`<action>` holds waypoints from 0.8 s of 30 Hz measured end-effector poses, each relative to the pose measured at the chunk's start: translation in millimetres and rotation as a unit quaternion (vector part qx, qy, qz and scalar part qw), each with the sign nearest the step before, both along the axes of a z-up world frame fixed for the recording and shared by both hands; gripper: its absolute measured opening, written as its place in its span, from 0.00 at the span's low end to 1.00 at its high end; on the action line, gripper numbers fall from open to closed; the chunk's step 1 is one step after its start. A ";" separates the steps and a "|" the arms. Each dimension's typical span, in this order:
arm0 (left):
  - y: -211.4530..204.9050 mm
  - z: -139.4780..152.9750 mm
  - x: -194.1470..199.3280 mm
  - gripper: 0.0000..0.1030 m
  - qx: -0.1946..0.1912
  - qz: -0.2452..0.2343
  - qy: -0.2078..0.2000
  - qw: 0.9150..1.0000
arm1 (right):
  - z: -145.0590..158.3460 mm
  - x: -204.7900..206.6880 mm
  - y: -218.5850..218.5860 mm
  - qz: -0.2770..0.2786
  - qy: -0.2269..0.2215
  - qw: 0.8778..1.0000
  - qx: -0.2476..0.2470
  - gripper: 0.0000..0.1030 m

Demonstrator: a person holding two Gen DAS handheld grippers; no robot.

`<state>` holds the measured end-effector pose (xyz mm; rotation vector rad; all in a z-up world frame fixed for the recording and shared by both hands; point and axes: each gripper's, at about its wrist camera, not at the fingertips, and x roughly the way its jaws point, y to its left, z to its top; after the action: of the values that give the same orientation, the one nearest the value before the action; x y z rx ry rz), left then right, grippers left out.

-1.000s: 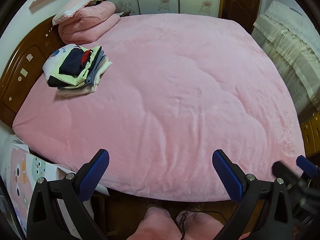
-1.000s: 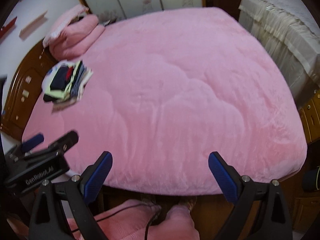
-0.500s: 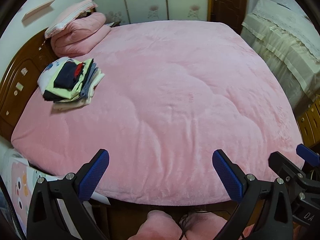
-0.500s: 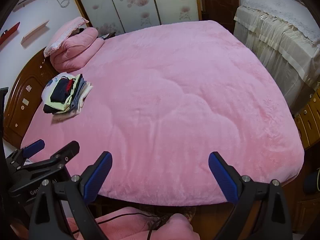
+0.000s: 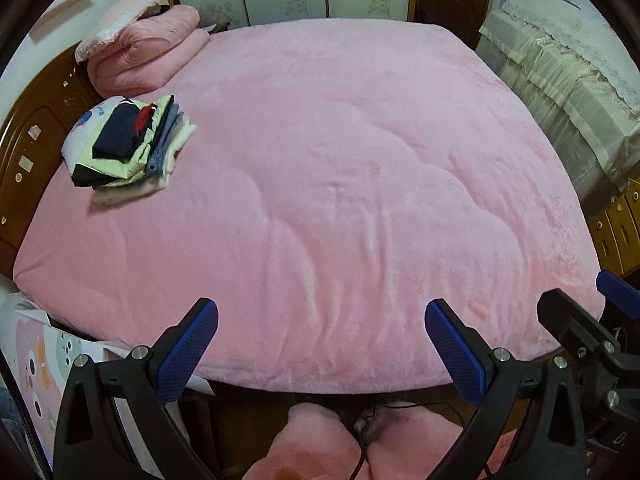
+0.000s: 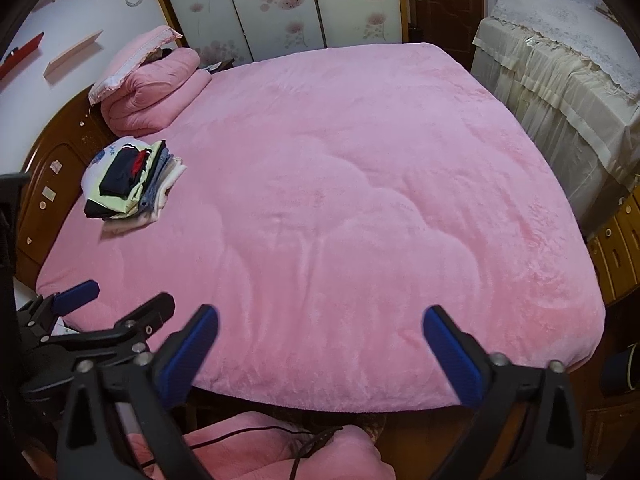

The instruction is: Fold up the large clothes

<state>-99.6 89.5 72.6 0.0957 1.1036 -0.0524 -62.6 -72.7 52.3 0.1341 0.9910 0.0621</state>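
A stack of folded clothes (image 5: pixel 128 148) lies on the pink bed cover (image 5: pixel 340 184) at the left, near the headboard; it also shows in the right wrist view (image 6: pixel 132 184). My left gripper (image 5: pixel 320 340) is open and empty above the bed's near edge. My right gripper (image 6: pixel 320 340) is open and empty, also above the near edge. The right gripper shows at the right edge of the left wrist view (image 5: pixel 588 320). The left gripper shows at the lower left of the right wrist view (image 6: pixel 100 312). No unfolded garment is in view.
A folded pink quilt with a pillow (image 5: pixel 140 48) sits at the bed's far left corner. A wooden headboard (image 5: pixel 28 140) runs along the left. A cloth-covered piece of furniture (image 5: pixel 568 80) stands at the right. Wardrobe doors (image 6: pixel 280 4) stand behind the bed.
Both grippers have tilted upward and drawn back a little, so more of the far wall shows. Both stay open and empty.
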 end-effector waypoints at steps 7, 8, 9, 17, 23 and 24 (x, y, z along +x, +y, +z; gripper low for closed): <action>2.0 -0.6 1.6 0.99 -0.013 0.002 -0.006 1.000 | -2.6 3.3 0.7 -0.001 0.006 1.000 0.003 1.00; 2.1 -2.0 2.8 0.99 -0.015 0.002 -0.004 1.000 | -2.9 4.4 -0.1 -0.001 0.007 1.000 0.003 1.00; 1.7 -2.6 3.3 0.99 -0.016 0.002 -0.002 1.000 | -3.4 5.3 -0.6 -0.002 0.009 1.000 0.002 1.00; -4.0 2.7 4.7 0.99 -0.008 -0.004 -0.019 1.000 | -1.4 5.7 2.6 -0.013 0.003 1.000 -0.001 1.00; -5.5 5.1 5.2 0.99 -0.005 -0.007 -0.025 1.000 | -3.1 6.1 2.5 -0.021 0.006 1.000 0.001 1.00; -5.5 5.7 5.3 0.99 -0.005 -0.006 -0.026 1.000 | -3.8 6.6 2.6 -0.022 0.008 1.000 0.001 1.00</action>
<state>-94.4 84.0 78.3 0.0938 1.0511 -0.0669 -56.0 -70.1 48.5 0.1578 1.0030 0.0226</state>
